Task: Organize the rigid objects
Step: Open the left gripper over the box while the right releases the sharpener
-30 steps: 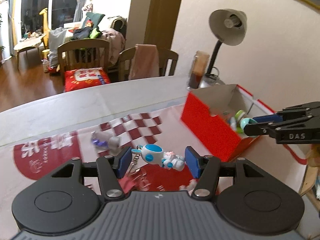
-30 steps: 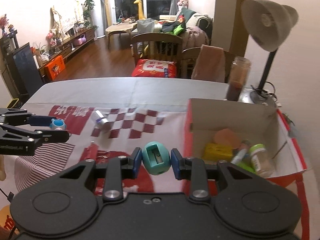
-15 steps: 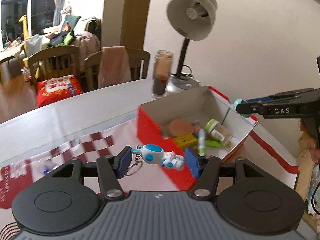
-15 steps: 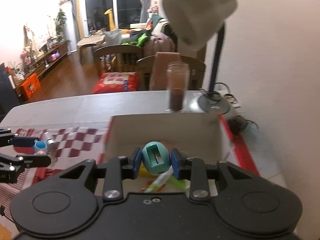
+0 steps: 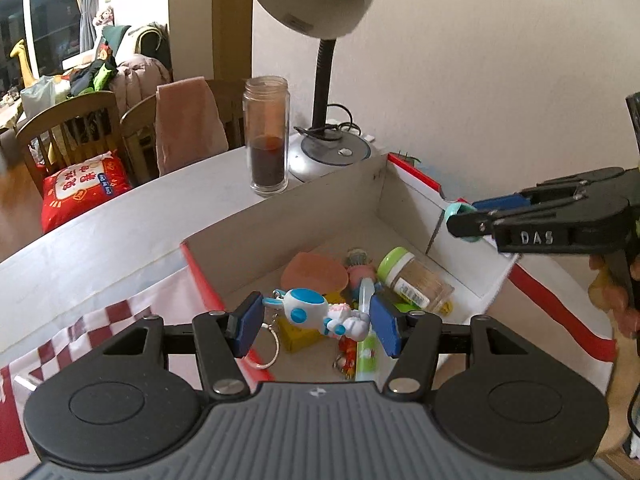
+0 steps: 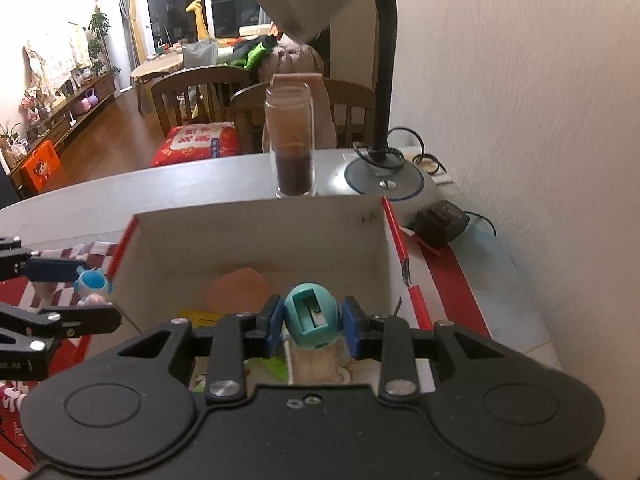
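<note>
White table [image 5: 120, 240] beside plaster wall [image 5: 500, 60]

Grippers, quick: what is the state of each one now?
Left gripper: closed on the toy keychain.
Right gripper: closed on the pencil sharpener.

Both wrist cameras are looking forward and down, close over the open red box [image 5: 408, 216] [image 6: 256, 240]. Both are sharing the jar [image 5: 267, 136] [image 6: 291, 140] and lamp base [image 5: 332, 156] [image 6: 386, 180] beyond, each glimpsing the other gripper sideways.
</note>
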